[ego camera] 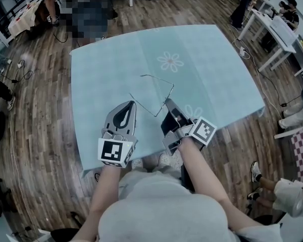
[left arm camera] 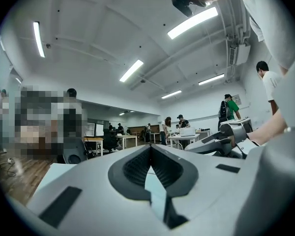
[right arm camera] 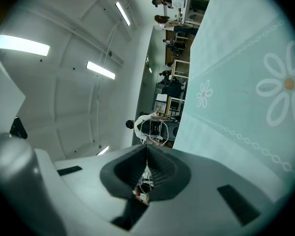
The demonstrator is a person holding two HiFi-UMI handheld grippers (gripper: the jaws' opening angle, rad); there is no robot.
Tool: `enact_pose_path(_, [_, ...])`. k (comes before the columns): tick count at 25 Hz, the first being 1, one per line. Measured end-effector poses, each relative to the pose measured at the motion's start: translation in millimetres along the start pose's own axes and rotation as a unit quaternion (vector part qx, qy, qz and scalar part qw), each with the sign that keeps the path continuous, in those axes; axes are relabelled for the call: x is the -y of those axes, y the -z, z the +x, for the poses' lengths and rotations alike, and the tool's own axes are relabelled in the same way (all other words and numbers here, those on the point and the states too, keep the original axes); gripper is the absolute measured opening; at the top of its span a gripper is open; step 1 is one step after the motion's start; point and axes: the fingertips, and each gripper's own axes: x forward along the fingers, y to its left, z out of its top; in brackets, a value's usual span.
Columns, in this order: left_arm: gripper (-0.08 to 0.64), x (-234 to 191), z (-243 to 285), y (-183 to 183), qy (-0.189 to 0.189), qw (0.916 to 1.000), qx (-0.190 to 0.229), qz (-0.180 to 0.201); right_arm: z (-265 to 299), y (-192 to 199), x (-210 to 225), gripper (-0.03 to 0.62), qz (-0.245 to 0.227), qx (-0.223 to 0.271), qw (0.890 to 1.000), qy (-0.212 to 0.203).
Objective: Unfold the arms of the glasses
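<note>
The left tongs (ego camera: 132, 103) are pressed together, with nothing visible between them. The right tongs (ego camera: 167, 101) pinch a thin arm of the wire glasses (ego camera: 164, 79) at the centre of the blue-clothed surface (ego camera: 217, 69).

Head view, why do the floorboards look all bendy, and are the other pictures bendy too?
Head view: the wide lens bows the floor boards and table edges. Left gripper view: round with dark corners; ceiling lights glare white. Right gripper view: round too, turned sideways, and the thin glasses are hard to make out.
</note>
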Motion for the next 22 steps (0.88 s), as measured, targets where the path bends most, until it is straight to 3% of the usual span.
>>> enact_pose_path(9, [0.009,-1.7,-1.1,3.6,-0.013,0.9998,0.002,-0.016,0.4,0.5,-4.6,0.009,0.018,0.028,0.999,-0.012])
enact_pose_path(22, [0.009,-3.2,2.0,3.5,-0.012,0.9998,0.000,-0.019,3.8,2.7,-12.0,0.009,-0.007,0.028,0.999,-0.024])
